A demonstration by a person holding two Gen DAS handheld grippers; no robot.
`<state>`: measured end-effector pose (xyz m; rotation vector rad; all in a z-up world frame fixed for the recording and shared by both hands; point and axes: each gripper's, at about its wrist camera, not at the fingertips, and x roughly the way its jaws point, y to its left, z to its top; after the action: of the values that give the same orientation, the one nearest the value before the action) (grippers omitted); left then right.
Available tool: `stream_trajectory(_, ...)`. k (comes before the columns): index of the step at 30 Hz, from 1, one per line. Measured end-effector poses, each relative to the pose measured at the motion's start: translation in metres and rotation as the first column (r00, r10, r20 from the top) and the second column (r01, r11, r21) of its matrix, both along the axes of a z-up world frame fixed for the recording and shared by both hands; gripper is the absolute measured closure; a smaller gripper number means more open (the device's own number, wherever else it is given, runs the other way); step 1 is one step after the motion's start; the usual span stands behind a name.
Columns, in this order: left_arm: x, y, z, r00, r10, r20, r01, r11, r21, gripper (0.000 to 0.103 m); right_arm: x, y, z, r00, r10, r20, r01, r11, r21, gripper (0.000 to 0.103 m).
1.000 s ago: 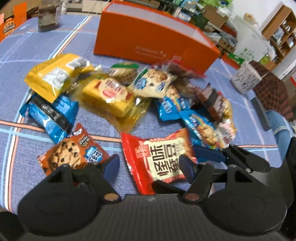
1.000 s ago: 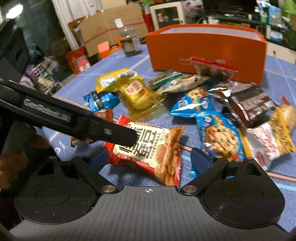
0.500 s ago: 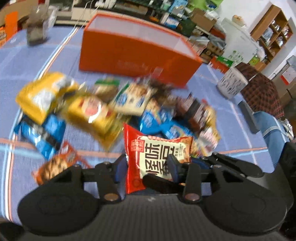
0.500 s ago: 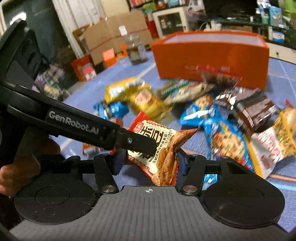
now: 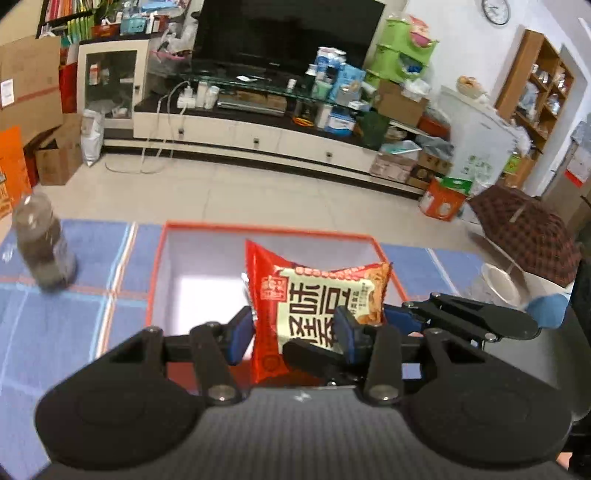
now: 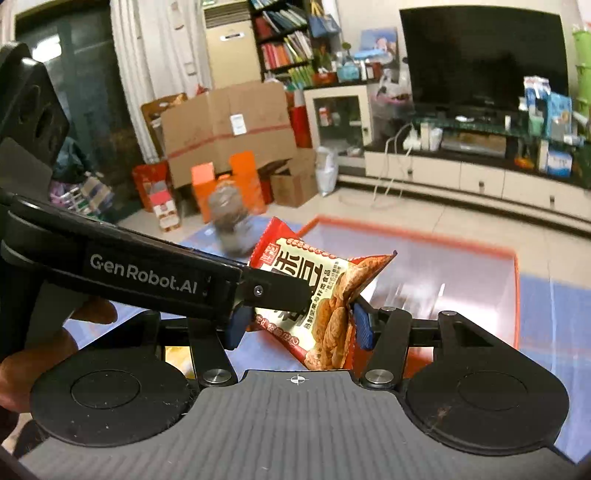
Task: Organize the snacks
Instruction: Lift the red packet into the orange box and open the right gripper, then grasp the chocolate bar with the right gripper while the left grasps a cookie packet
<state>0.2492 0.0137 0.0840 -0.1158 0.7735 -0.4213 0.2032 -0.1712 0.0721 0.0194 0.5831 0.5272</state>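
Clamping opposite edges, the left hand-held gripper (image 5: 293, 334) and right hand-held gripper (image 6: 297, 323) hold one red snack packet (image 5: 314, 299), seen at frame centre above the open orange box (image 5: 159, 266).

"GenRobot.AI" was printed white on the left gripper (image 6: 295, 295) arm; red snack packet (image 5: 317, 295) had big Chinese characters I couldn't make out

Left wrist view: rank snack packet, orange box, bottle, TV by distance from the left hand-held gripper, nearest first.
1. Snack packet: clamped in the left hand-held gripper.
2. Orange box: just beyond, below the packet.
3. Bottle: far left on the blue cloth.
4. TV: back wall, top centre.
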Motion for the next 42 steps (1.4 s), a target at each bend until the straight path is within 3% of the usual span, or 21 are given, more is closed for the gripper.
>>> stream_trajectory(5,0.051,0.004,-0.032,0.998,0.026,-0.058,-0.023,0.998,0.052,0.059,0.069,0.011,-0.026,0.995,0.005,-0.095,-0.007,1.0,-0.016,0.058)
stream_trajectory(8,0.06,0.017,-0.042,0.997,0.044,-0.067,-0.041,0.998,0.05,0.038,0.087,0.017,-0.045,0.99,-0.002,-0.144,-0.002,1.0,-0.028,0.048)
stream_trajectory(10,0.051,0.025,-0.037,0.998,0.061,-0.018,-0.06,0.996,0.062,0.038,0.087,0.014,-0.049,0.991,-0.012,-0.136,0.011,1.0,-0.009,0.037)
stream_trajectory(18,-0.023,0.053,-0.013,0.996,0.07,0.053,-0.071,0.997,0.021,0.034,0.008,-0.007,-0.015,0.999,-0.052,0.004,0.052,0.998,0.034,0.01)
stream_trajectory(22,-0.067,0.063,-0.018,0.996,0.077,0.042,-0.078,0.997,0.028,0.032,-0.049,-0.021,-0.009,0.996,-0.083,0.029,0.081,0.995,0.059,0.007)
stream_trajectory(27,-0.131,0.077,-0.051,0.99,0.141,0.002,-0.14,0.985,0.096,0.032,-0.118,-0.048,-0.04,0.99,-0.136,-0.037,0.14,0.98,0.139,0.007)
stream_trajectory(31,-0.163,0.079,-0.082,0.983,0.147,-0.106,-0.141,0.988,0.068,0.032,-0.159,-0.073,-0.081,0.974,-0.202,-0.107,0.219,0.957,0.191,0.007)
stream_trajectory(35,-0.165,0.048,-0.093,0.984,0.078,-0.162,-0.073,0.997,0.033,0.032,-0.162,-0.094,-0.09,0.957,-0.257,-0.136,0.275,0.952,0.137,0.008)
stream_trajectory(42,-0.119,-0.035,-0.087,0.977,-0.064,-0.202,0.057,0.997,-0.044,0.032,-0.154,-0.12,-0.119,0.944,-0.298,-0.139,0.305,0.952,0.029,0.007)
